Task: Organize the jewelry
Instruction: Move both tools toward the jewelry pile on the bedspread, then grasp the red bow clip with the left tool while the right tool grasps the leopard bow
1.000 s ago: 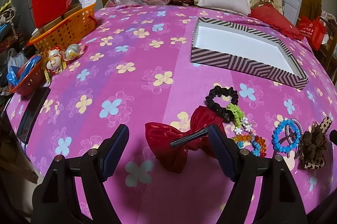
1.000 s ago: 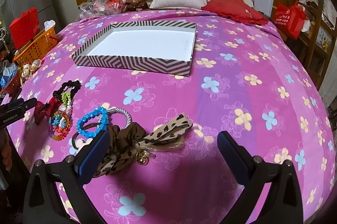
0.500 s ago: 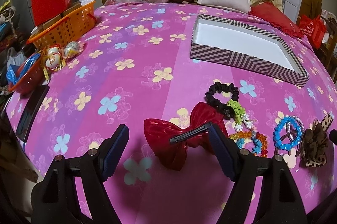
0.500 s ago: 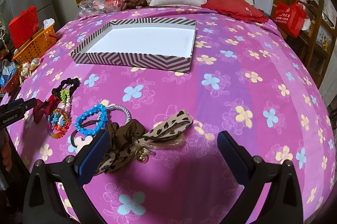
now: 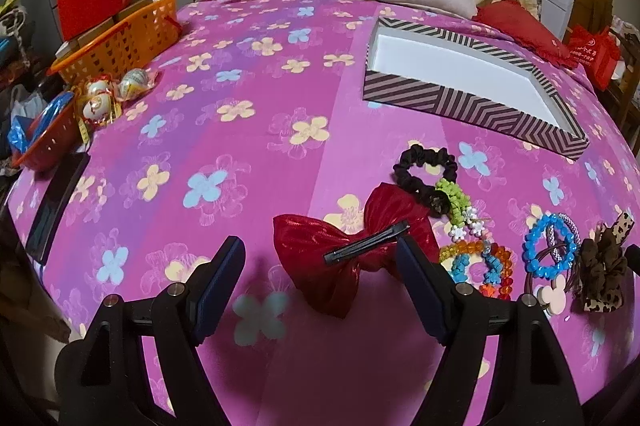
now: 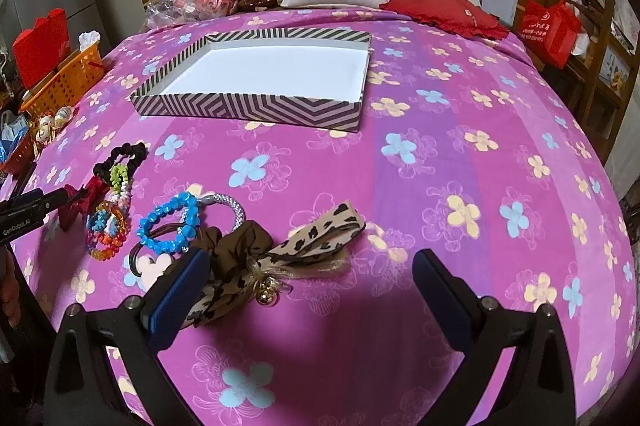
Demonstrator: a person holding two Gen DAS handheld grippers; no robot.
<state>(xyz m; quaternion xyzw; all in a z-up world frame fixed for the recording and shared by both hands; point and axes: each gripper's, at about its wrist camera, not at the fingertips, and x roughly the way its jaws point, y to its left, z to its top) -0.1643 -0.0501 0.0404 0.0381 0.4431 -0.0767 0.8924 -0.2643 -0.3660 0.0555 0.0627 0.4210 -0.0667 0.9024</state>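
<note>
The left claw (image 5: pixel 322 270) has eased slightly forward over the bed (image 5: pixel 256 145), closer to the red bow (image 5: pixel 352 246). The right claw (image 6: pixel 310 282) has crept nearer the leopard-print bow (image 6: pixel 280 254).

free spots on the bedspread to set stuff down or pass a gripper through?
Bare: inside the striped box; bedspread right of the leopard bow, ahead of the right gripper; the stretch between orange basket and red bow. Crowded: the accessories around the blue bracelet.

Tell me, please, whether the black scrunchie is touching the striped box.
Apart. In the left wrist view, flowered bedspread shows plainly between the black scrunchie and the striped box.
</note>
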